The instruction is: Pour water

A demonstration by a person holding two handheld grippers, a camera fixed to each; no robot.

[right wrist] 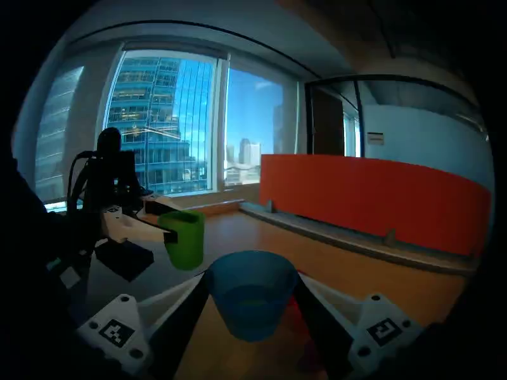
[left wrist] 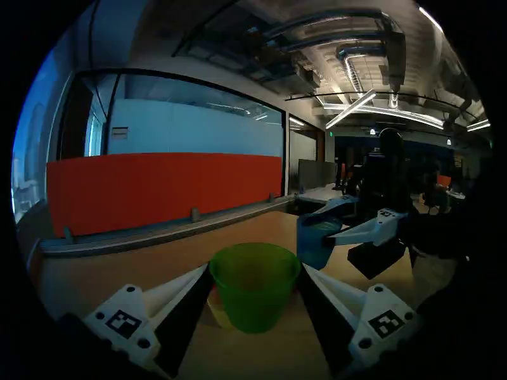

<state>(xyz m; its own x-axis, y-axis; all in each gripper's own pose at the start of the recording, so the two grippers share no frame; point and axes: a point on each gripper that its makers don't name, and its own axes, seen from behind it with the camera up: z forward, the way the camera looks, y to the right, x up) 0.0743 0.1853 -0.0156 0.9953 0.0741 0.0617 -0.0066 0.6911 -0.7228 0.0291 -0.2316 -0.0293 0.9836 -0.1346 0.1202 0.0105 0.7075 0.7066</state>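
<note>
Wood-topped table [left wrist: 158,253] runs ahead of us, backed by a low rail and an orange partition [left wrist: 165,190] with glass above it, and in the right gripper view tall windows [right wrist: 165,120] look out on skyscrapers under a blue sky. Bare ducts and strip lights [left wrist: 352,107] cross the ceiling in the left gripper view. Our left gripper [left wrist: 255,269] is clenched on a green cup [left wrist: 255,288]. Its two fingers press against the cup's opposite sides just below the rim, so the cup sits upright between them with its open mouth towards the camera. Our right gripper [right wrist: 251,278] grasps a blue cup [right wrist: 251,294] in the same way, one finger on each side of the wall, the cup upright and centred between the tips. Through the blue cup's translucent wall we see a paler band low down, but we cannot tell for sure that it is water. In the left gripper view the blue cup stands beyond the green one and to its right, held sideways-on by the other gripper. In the right gripper view the green cup hangs off to the left and farther away, above the tabletop. The two cups are near each other but apart, rims not touching.
</note>
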